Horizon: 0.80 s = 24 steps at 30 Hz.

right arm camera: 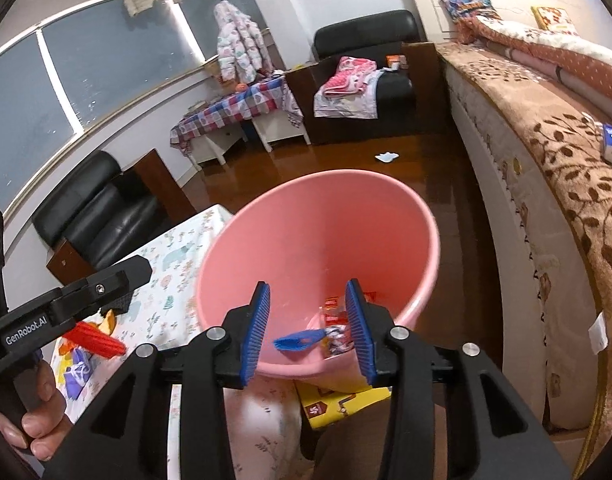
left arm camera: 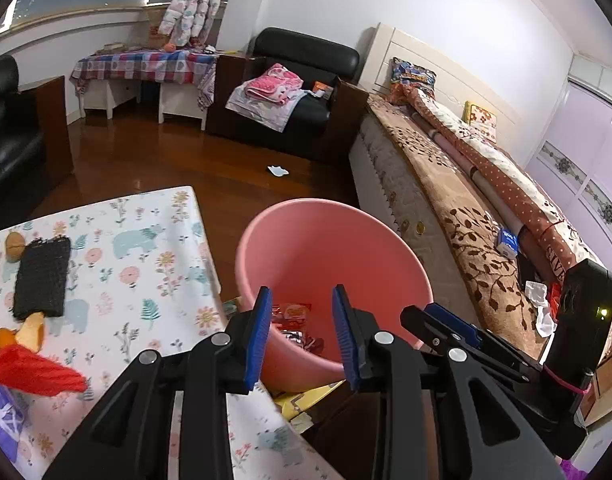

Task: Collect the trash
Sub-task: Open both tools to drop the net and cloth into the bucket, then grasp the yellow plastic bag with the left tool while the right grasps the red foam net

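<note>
1. The left gripper (left arm camera: 303,332) hovers over the pink bin (left arm camera: 306,232), jaws spread with nothing between them.
2. The right gripper (right arm camera: 308,328) hangs over the same bin just beside it, jaws likewise apart and empty.
3. Red wrappers (left arm camera: 291,314) and a blue scrap (right arm camera: 299,340) lie on the bin's bottom.
4. Orange peel (left arm camera: 31,330) sits on the floral tablecloth (left arm camera: 145,264).
5. A white scrap (left arm camera: 277,170) lies far off on the wooden floor (left arm camera: 177,160).

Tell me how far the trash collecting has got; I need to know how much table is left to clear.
Done: red wrappers and a blue scrap lie in the pink bin. In hand: nothing; the left gripper and right gripper are both open above the bin. Left: peels, red piece on the table, and white scrap on the floor.
</note>
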Available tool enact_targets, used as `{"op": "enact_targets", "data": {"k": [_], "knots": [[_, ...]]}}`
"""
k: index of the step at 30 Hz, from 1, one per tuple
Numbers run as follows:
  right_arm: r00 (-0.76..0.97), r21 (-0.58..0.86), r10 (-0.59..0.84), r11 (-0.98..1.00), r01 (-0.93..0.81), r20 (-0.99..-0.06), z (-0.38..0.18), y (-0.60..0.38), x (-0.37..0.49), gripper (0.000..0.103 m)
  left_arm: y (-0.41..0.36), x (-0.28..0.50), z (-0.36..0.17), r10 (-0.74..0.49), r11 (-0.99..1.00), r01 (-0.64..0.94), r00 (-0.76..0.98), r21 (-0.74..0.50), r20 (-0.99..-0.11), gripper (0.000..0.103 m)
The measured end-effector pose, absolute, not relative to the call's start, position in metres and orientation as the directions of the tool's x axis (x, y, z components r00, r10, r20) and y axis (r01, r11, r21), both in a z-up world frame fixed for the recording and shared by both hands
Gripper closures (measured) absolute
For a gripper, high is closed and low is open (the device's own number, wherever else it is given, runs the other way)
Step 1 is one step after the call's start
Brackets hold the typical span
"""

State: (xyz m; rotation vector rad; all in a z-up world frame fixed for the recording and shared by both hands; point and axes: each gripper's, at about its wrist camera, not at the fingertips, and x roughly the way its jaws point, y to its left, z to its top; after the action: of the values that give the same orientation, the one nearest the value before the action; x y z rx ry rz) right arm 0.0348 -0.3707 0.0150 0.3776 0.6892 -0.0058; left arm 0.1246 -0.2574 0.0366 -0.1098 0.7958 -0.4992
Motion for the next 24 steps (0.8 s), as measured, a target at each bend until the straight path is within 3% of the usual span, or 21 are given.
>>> {"op": "enact_targets", "data": {"k": [24], "knots": [[0.708,0.32,0.314,0.938,-0.131,-0.632,0.024,-0.258,0.019,0.063,-0.136,0.067,0.055,-0.358,0.933,0.239,0.695,-0.27,-0.623,0.072]]}}
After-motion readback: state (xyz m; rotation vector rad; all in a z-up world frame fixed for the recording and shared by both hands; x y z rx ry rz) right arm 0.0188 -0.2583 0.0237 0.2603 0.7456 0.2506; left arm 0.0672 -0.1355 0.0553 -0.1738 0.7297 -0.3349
